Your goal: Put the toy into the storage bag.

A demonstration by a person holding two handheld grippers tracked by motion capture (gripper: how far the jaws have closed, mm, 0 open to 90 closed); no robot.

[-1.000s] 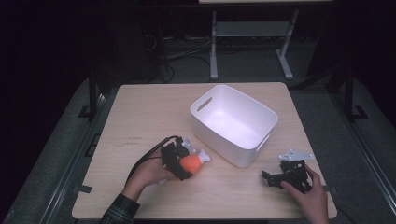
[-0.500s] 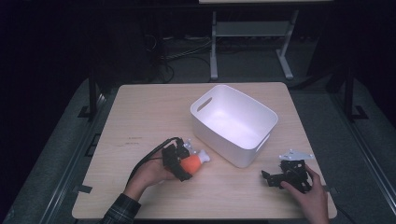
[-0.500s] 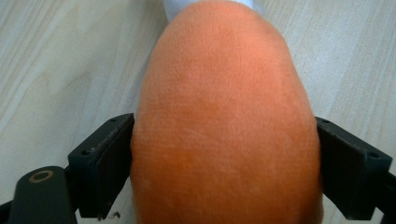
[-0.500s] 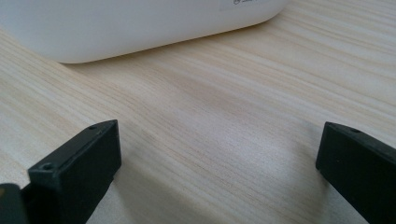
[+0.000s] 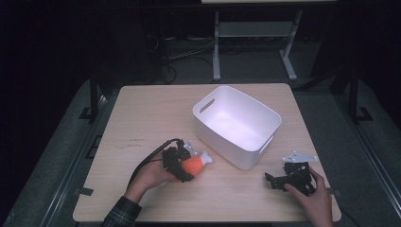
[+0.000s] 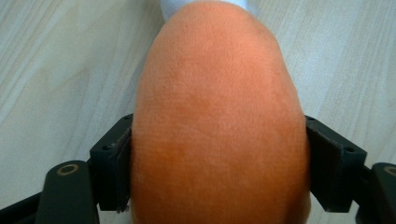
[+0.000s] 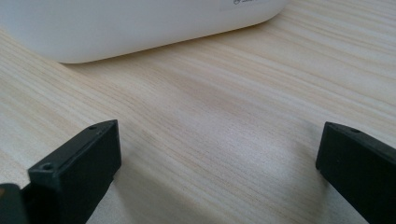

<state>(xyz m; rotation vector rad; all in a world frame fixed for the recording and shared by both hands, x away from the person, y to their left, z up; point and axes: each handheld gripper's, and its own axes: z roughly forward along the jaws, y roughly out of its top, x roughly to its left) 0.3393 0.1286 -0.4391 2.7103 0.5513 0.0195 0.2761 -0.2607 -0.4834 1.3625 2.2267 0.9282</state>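
An orange plush toy [image 5: 193, 166] with a white end lies on the wooden table [image 5: 142, 118], left of the white bin [image 5: 246, 158]. My left gripper [image 5: 183, 164] reaches around it from the left. In the left gripper view the orange toy [image 6: 215, 116] sits between the two black pads [image 6: 114, 158], which touch its sides. The jaws have just been closing on it. My right gripper [image 5: 279, 179] rests open on the table near the front right corner, held by a hand. Bare wood lies between its jaws [image 7: 217, 154], with the white bin [image 7: 140, 23] just beyond.
The bin stands at an angle in the middle right of the table, with handle cutouts in its ends. A cable loops from the left gripper across the person's hand. A metal stand [image 5: 255, 42] rises on the dark floor behind the table.
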